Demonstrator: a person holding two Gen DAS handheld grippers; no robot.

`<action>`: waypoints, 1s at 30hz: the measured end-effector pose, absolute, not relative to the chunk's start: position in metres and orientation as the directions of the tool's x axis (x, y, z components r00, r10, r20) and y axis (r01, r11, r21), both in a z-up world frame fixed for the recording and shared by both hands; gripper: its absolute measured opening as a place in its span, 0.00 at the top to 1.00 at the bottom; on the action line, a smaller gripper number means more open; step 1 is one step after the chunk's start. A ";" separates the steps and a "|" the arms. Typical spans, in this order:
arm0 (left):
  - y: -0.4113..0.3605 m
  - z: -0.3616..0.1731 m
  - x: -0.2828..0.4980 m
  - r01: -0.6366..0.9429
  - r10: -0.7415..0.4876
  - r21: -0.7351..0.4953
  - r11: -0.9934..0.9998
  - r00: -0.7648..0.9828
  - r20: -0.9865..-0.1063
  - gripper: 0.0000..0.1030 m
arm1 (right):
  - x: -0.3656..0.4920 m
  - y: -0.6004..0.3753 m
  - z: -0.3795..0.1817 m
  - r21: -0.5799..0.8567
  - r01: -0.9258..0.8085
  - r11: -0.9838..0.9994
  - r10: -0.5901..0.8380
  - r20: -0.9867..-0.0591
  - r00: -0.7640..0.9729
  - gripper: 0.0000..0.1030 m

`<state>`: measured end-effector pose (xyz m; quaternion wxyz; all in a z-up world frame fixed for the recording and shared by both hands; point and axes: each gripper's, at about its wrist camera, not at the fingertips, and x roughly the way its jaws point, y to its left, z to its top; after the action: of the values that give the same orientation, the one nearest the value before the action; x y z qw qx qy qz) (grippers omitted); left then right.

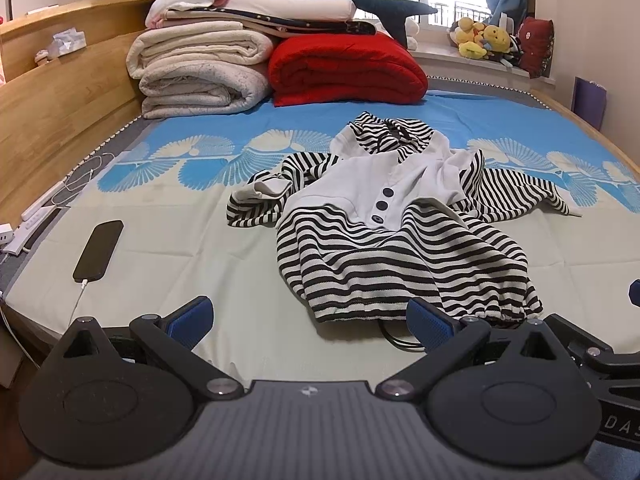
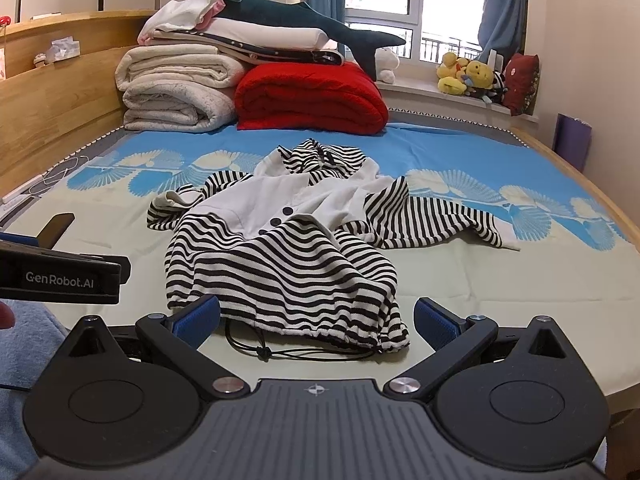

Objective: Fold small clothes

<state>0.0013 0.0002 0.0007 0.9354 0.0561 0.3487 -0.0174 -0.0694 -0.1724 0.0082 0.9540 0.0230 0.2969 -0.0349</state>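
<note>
Striped hooded top [image 1: 384, 232] lies crumpled on bed [image 1: 168, 232], long axis hem-near, hood toward red blanket [image 1: 344, 68]. Left hand-held gripper [image 1: 310, 322] and right hand-held gripper [image 2: 316, 322] both spread, empty, at hem.

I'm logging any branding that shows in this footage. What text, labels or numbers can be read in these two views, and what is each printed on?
"GenRobot.AI": white print on the black side of the left hand-held gripper, seen in the right wrist view.
"DAS": cut-off white letters on the body of the right hand-held gripper, at the left wrist view's right edge.
Red cushion on the windowsill: a small mark, too blurred to read.
Striped top: no readable text.
</note>
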 end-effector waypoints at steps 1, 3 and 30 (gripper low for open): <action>0.000 0.001 0.001 0.072 0.006 0.093 0.993 0.757 -0.653 0.00 | -0.069 -0.173 0.008 0.023 0.081 0.996 -0.054 -0.567 0.822 0.01; 0.000 0.002 0.001 0.071 0.007 0.093 0.993 0.758 -0.653 0.00 | -0.070 -0.172 0.009 0.024 0.081 0.996 -0.053 -0.568 0.821 0.01; -0.001 0.001 0.001 0.075 0.009 0.101 0.992 0.758 -0.653 0.00 | -0.069 -0.172 0.008 0.024 0.084 0.996 -0.055 -0.572 0.818 0.01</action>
<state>0.0011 -0.0013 0.0005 0.9355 0.0604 0.3477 -0.0176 -0.0691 -0.1718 0.0081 0.9532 0.0239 0.2991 -0.0364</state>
